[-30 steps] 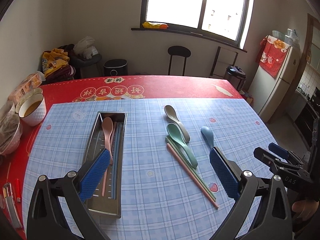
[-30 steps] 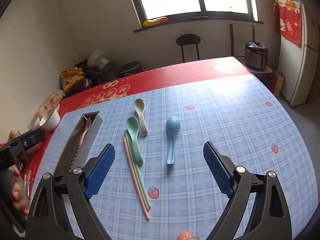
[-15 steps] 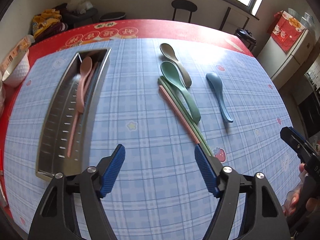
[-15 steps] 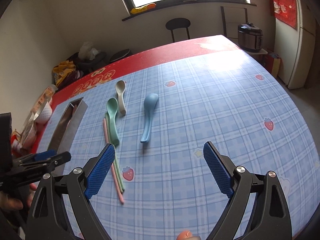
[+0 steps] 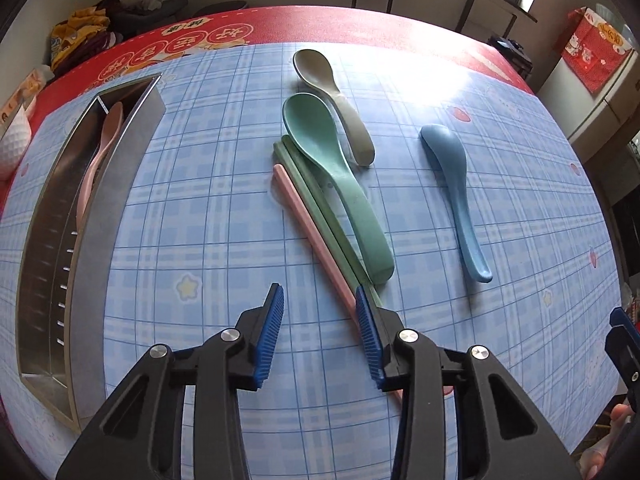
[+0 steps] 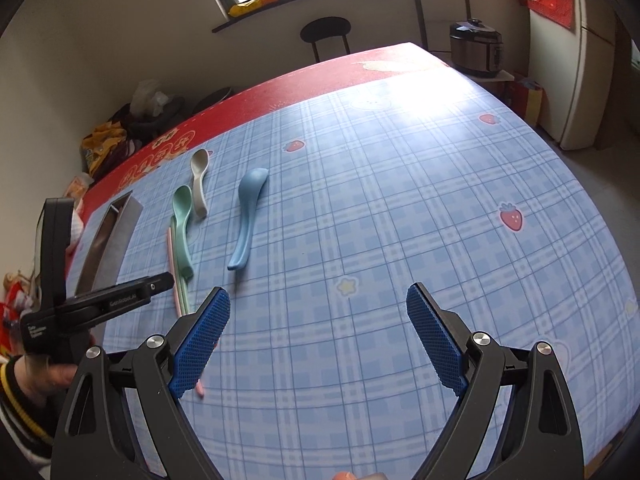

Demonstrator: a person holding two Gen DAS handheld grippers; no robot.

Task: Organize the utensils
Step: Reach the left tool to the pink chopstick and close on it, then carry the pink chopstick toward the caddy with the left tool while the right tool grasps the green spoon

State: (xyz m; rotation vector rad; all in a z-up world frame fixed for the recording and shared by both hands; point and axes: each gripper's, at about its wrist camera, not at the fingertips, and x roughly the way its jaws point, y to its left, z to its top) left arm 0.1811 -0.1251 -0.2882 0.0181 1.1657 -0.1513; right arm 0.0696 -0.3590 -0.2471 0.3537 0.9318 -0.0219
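Observation:
A steel tray lies on the left of the blue checked cloth with a pink spoon inside. A pink chopstick, green chopsticks, a green spoon, a grey spoon and a blue spoon lie to its right. My left gripper is open and empty, low over the cloth, its right finger over the near ends of the chopsticks. My right gripper is open and empty, to the right of the utensils and near the front. The blue spoon shows there too.
A white bowl stands at the table's left edge. The red table border runs along the far side. A stool and a rice cooker stand beyond the table. The left gripper's body is at the right view's left.
My left gripper has dropped and moved forward toward the chopsticks, and its jaws have narrowed. My right gripper has shifted right and lower, staying wide open.

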